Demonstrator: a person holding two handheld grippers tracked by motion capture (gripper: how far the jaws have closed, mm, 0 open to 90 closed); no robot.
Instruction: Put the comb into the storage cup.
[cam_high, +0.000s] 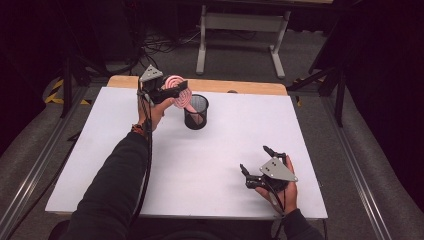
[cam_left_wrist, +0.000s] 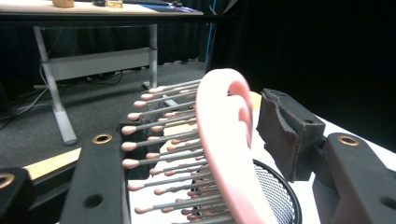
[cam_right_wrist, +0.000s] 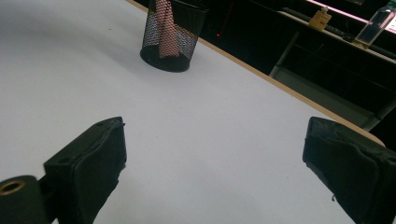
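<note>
While the right tool (cam_high: 261, 161) is resting wide open and empty on the white desk (cam_high: 210, 165) at lower right, we are seeing the left tool (cam_high: 172, 90) gripping a pink hairbrush (cam_high: 179, 91) at upper left, its handle dipping into the black mesh cup (cam_high: 196, 112).

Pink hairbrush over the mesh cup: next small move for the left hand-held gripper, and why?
Probably open the left hand-held gripper and release. The pink plastic hairbrush has its handle already down inside the black wire-mesh cup, while its bristled head sits between the jaws above the rim. The right hand-held gripper rests open on the white table, apart.
</note>
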